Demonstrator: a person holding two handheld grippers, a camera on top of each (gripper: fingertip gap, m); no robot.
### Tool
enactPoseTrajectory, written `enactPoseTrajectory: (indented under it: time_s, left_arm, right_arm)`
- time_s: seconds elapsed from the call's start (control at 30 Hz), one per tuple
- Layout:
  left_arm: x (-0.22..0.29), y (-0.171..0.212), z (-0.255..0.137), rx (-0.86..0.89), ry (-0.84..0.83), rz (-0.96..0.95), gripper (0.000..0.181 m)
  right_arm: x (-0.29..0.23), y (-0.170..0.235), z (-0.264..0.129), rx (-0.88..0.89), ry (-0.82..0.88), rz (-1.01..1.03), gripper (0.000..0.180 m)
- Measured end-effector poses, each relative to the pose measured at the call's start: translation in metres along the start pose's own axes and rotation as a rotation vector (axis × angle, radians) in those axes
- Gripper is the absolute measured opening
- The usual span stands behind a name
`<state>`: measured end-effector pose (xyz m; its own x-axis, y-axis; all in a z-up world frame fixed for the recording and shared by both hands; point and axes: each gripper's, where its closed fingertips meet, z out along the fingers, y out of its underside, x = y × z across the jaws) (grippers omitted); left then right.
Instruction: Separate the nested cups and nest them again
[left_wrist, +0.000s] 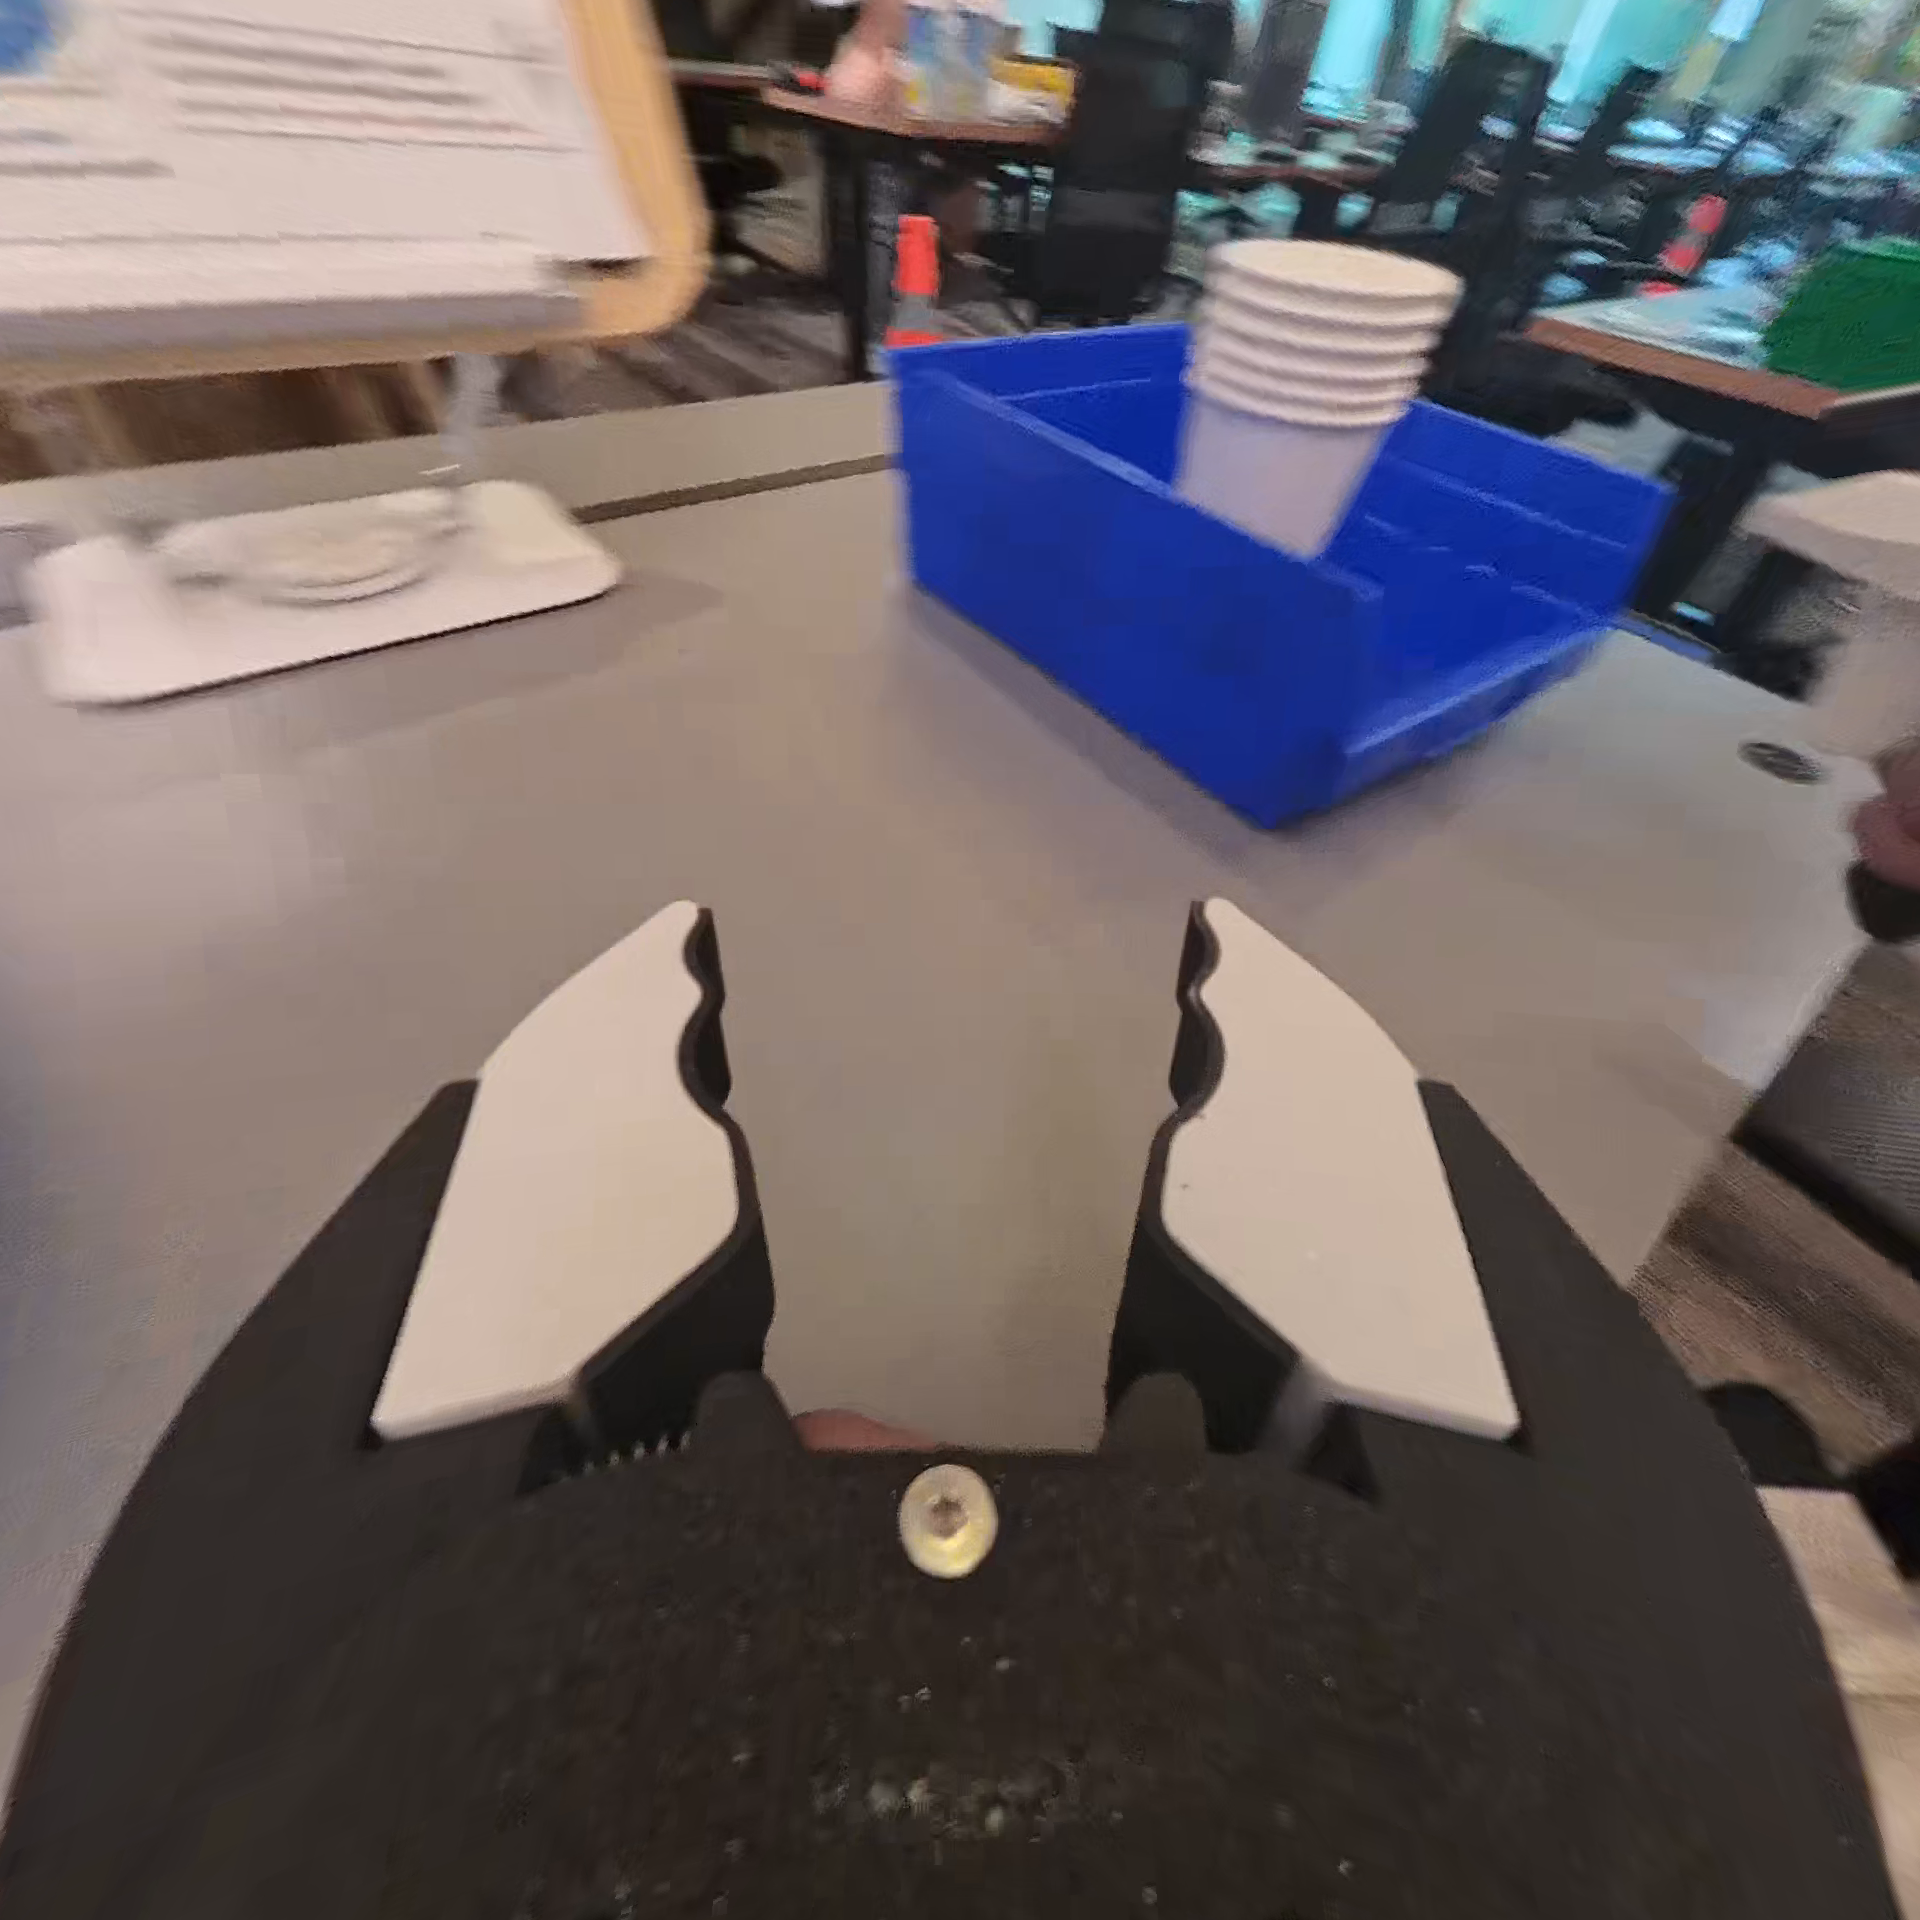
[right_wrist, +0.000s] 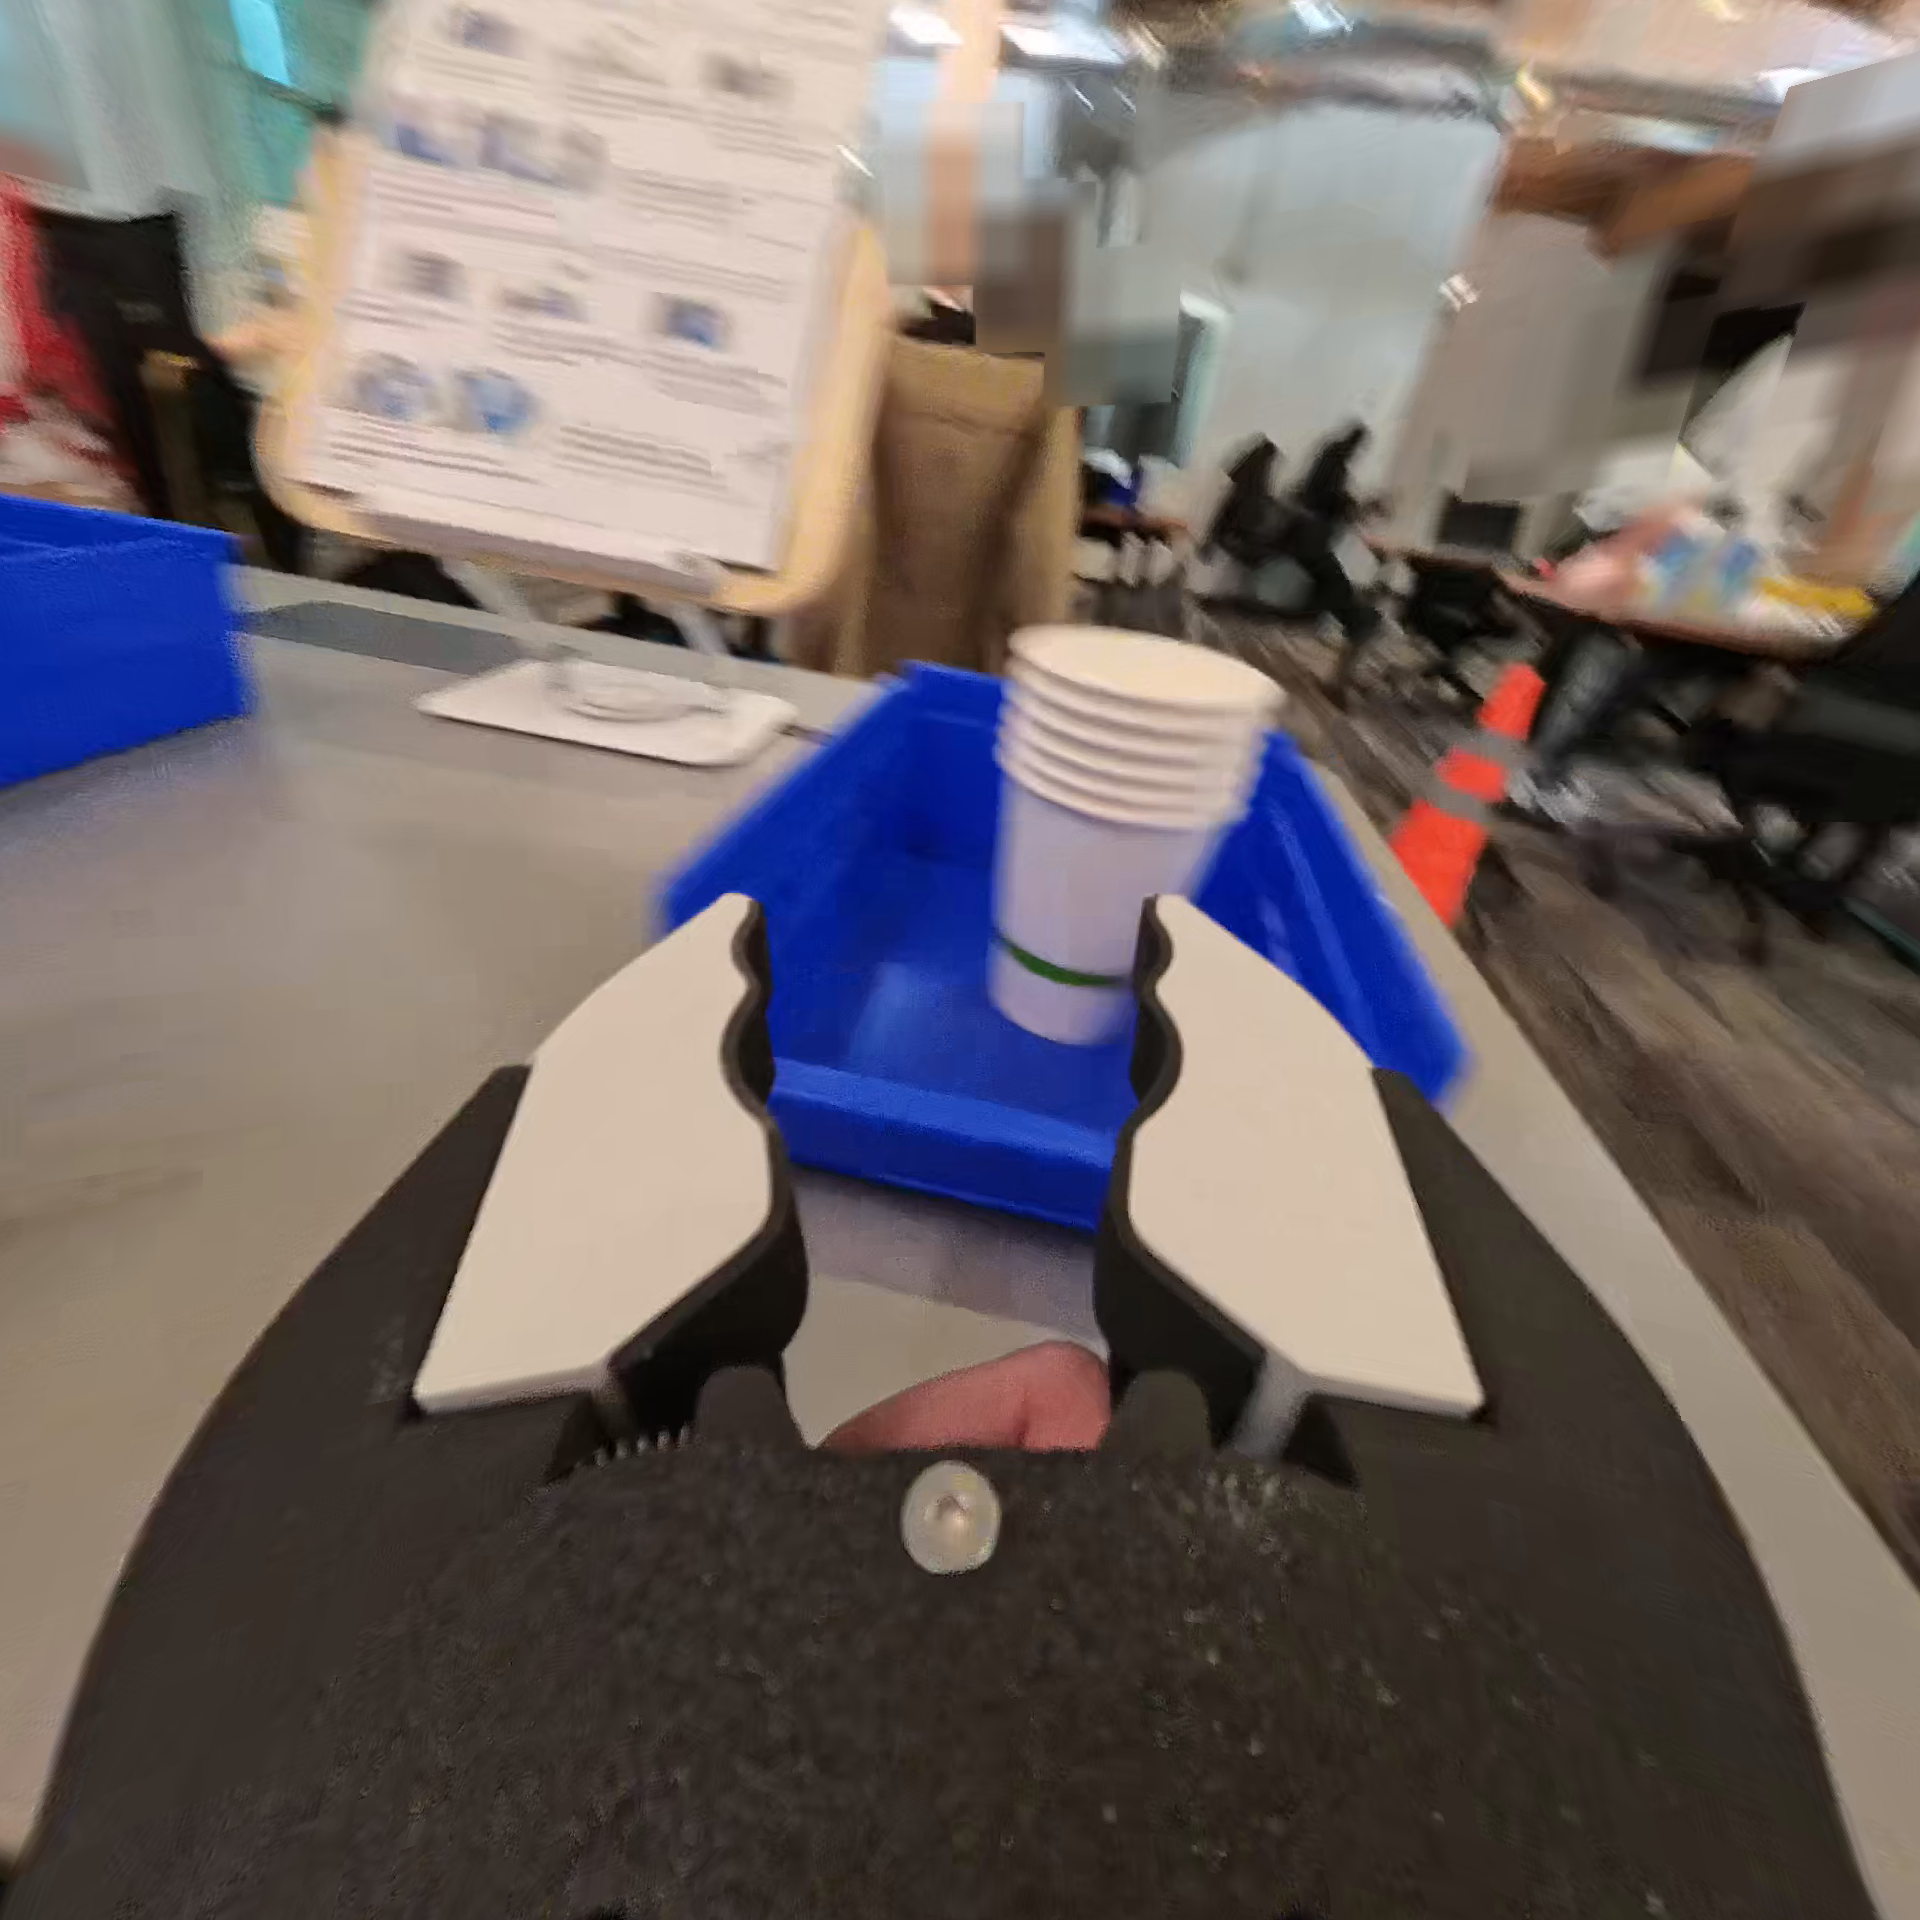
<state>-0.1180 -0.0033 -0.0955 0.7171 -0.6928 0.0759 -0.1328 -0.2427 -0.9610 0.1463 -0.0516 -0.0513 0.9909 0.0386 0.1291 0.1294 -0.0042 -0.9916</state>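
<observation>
Both grippers are up over the grey table (left_wrist: 727, 727), and both views are smeared with motion blur. The left gripper (left_wrist: 951, 914) has its jaws spread wide with nothing between them — only bare tabletop shows in the gap. The right gripper (right_wrist: 948, 909) is the same story: jaws well apart, holding nothing.

And there's the target: a stack of nested white paper cups (left_wrist: 1320, 364), standing tilted inside a blue plastic bin (left_wrist: 1143, 623). From the left wrist view the stack sits ahead and off to the right, well apart from the fingertips, its ribbed run of rims rising above the bin wall. From the right wrist view the same stack of cups (right_wrist: 1122, 790) is almost dead ahead, its lower end showing a thin green band and appearing just inside the right finger's tip — though it stands farther back, inside the bin (right_wrist: 904, 1122), not between the jaws.

On the far left of the table a white stand base (left_wrist: 312, 592) carries a printed sheet on a tan board (left_wrist: 312, 156). A second blue bin (right_wrist: 104, 644) pokes in at the left edge of the right wrist view. Beyond the table, an orange traffic cone (right_wrist: 1465, 790) stands on the floor among dark office chairs and desks.
</observation>
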Motion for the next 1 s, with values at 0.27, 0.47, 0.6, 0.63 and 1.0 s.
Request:
enactPoseTrajectory:
  time_s: [0.27,0.47,0.6,0.63,1.0]
  left_arm:
    - [0.140,-0.013,0.160,-0.131,0.164,0.006,0.076]
    - [0.125,0.003,0.202,-0.179,-0.029,-0.177,0.060]
    - [0.111,0.002,0.203,-0.204,-0.074,-0.221,0.034]
    - [0.106,0.001,0.202,-0.204,-0.105,-0.212,0.025]
    - [0.072,-0.009,0.155,-0.140,-0.307,-0.035,0.003]
  right_arm:
    - [0.119,0.067,0.013,-0.302,0.212,0.164,0.070]
    - [0.124,0.098,0.064,-0.423,0.114,0.253,0.061]
    - [0.111,0.099,0.077,-0.376,0.046,0.367,0.024]
    - [0.109,0.098,0.076,-0.359,0.067,0.364,0.021]
    - [0.067,0.072,0.043,-0.210,0.277,0.327,0.003]
